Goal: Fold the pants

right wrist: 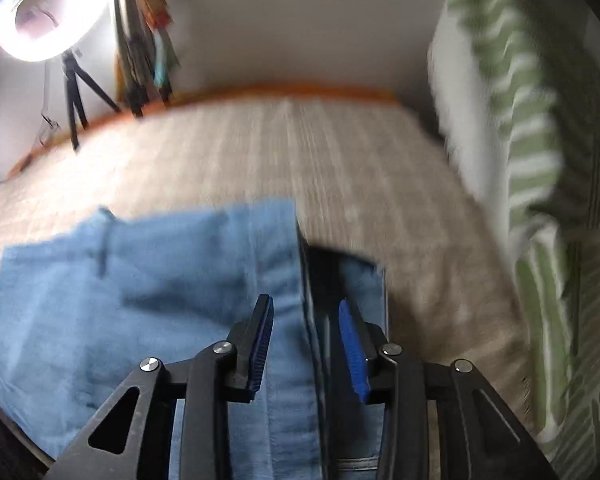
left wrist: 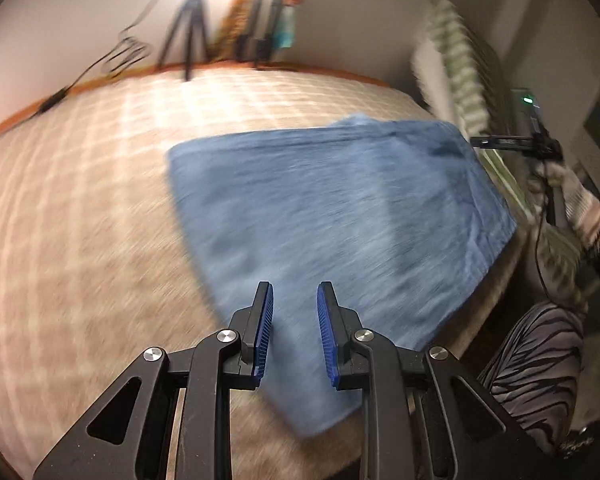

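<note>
Light blue pants [left wrist: 340, 208] lie folded flat on the beige checked bed [left wrist: 80, 184]. My left gripper [left wrist: 295, 300] is open and empty, hovering above the near corner of the pants. In the right wrist view the pants [right wrist: 140, 300] fill the lower left. My right gripper [right wrist: 306, 312] is open, and a raised fold edge of the pants [right wrist: 304, 280] stands between its jaws, not pinched. Both views are blurred by motion. The other gripper shows at the right of the left wrist view [left wrist: 516, 136].
Green-and-white striped pillows [right wrist: 520, 120] stand along the right side of the bed. A ring light [right wrist: 48, 12] on a tripod [right wrist: 76, 92] and hanging clothes [right wrist: 140, 40] are beyond the far edge. A zebra-patterned cloth [left wrist: 540, 368] lies off the bed's right edge.
</note>
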The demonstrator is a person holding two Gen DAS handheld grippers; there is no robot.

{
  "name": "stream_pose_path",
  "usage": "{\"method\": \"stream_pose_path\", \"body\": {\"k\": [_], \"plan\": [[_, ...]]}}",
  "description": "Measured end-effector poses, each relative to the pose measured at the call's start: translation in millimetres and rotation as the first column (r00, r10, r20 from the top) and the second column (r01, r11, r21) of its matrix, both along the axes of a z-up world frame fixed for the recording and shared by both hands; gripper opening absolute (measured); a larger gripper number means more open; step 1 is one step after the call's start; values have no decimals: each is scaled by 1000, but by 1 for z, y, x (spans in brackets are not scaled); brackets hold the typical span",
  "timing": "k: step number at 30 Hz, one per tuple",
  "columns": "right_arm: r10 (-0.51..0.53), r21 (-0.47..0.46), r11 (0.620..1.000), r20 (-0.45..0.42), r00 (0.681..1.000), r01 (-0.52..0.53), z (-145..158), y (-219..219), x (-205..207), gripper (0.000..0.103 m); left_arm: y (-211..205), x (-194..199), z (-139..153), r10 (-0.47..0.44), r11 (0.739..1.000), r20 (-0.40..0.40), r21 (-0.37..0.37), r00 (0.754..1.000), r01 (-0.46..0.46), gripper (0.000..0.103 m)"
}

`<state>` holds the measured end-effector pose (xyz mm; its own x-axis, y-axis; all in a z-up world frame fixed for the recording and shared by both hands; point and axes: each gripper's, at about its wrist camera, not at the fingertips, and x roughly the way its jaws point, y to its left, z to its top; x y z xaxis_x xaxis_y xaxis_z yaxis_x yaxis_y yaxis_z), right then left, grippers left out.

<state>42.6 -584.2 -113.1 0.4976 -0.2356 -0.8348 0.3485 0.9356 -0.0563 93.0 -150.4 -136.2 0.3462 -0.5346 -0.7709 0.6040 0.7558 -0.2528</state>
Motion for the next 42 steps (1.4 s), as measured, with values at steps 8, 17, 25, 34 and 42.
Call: {"method": "stream_pose_path", "body": {"k": [8,17,25,34,42], "plan": [[122,72,990,30,992,-124,-3,32,45,37,14,-20,-11,41,998,14,36,999,-41,21],[97,139,986,-33,995,-91,-36,45,74,50,31,-32,-23,89,995,-9,40,996,-89,26],[246,195,948,45,968,-250,3,125,73,63,55,-15,-32,159,960,-225,-194,961,-204,44],[459,310,841,27,888,-444,1,265,97,63,53,-12,-44,174,904,-289,-331,941,-269,29],[556,346,794,-77,828,-501,-33,352,130,62,37,-23,-23,158,910,-164,-359,974,-208,16]]}}
